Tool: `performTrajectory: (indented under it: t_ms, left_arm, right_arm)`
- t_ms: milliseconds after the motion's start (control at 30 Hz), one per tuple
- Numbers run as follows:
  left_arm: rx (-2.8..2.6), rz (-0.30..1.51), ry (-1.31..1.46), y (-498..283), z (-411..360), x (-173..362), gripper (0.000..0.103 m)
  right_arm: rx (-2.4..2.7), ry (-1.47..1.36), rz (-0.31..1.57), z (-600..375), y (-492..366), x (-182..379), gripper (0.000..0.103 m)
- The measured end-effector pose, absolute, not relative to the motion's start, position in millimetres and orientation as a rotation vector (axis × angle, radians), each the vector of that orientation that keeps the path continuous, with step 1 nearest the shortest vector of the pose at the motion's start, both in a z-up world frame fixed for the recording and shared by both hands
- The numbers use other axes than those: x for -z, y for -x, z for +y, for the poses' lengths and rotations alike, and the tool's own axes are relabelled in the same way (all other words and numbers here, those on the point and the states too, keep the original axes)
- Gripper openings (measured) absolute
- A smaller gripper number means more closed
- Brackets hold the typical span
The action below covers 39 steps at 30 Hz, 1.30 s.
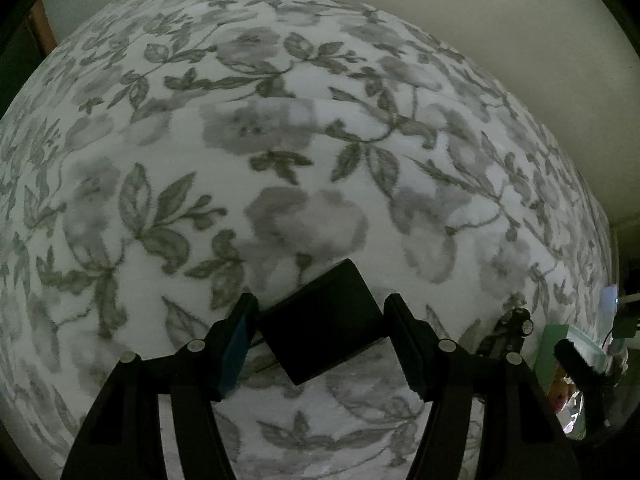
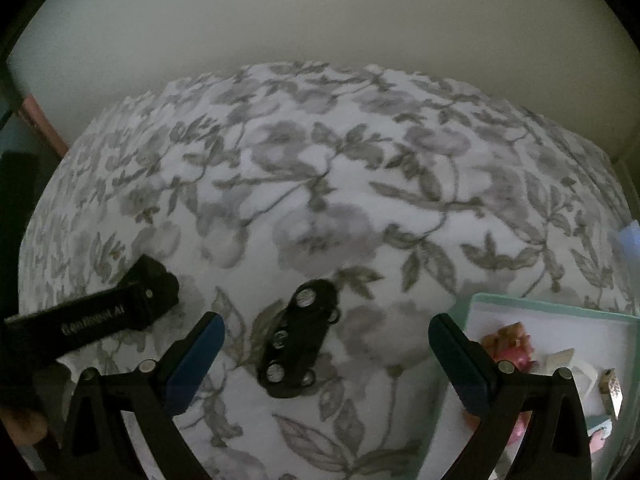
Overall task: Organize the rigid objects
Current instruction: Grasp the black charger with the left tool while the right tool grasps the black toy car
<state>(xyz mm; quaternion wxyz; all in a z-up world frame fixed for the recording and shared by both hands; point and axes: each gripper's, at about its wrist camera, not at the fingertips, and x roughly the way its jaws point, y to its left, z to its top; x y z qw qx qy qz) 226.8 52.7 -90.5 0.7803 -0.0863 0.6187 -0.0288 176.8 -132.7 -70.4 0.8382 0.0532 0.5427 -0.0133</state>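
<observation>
In the left wrist view a flat black box [image 1: 324,320] sits cornerwise between the blue pads of my left gripper [image 1: 320,300]. Both pads touch its corners, and it hangs just above the flowered blanket [image 1: 280,140]. In the right wrist view my right gripper [image 2: 326,320] stands wide open, pointing down. A small black toy car [image 2: 300,332] with silver round spots lies on the blanket [image 2: 320,200] between and beyond its fingers, untouched. The left gripper's black body [image 2: 120,308] shows at the left of that view.
A pale green open box [image 2: 552,308] holding small pink and beige trinkets stands to the right of the right gripper; its edge [image 1: 560,332] and the toy car [image 1: 516,324] show at the right of the left wrist view. A plain wall rises behind the bed.
</observation>
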Motion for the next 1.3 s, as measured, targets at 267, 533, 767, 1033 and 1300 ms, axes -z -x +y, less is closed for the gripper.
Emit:
performTrajectory:
  t_ms: [267, 533, 767, 1033, 1300]
  left_arm:
    - [0.065, 1.34, 0.178, -226, 55, 91, 0.067]
    - [0.065, 1.341, 0.183, -229, 51, 93, 0.067]
    - [0.07, 1.342, 0.195, -229, 53, 93, 0.067]
    - [0.072, 1.341, 0.195, -229, 53, 92, 0.067]
    - [0.065, 1.34, 0.177, -228, 51, 93, 0.067]
  right_arm:
    - [0.021, -0.053, 1.215, -116, -177, 102, 0.103]
    - [0.026, -0.031, 1.226, -112, -175, 111, 0.103]
    - [0.045, -0.049, 1.197, -112, -173, 110, 0.103]
    - [0.028, -0.034, 1.185, -111, -168, 110, 0.103]
    - [0.022, -0.018, 1.149, -105, -166, 100, 0.081]
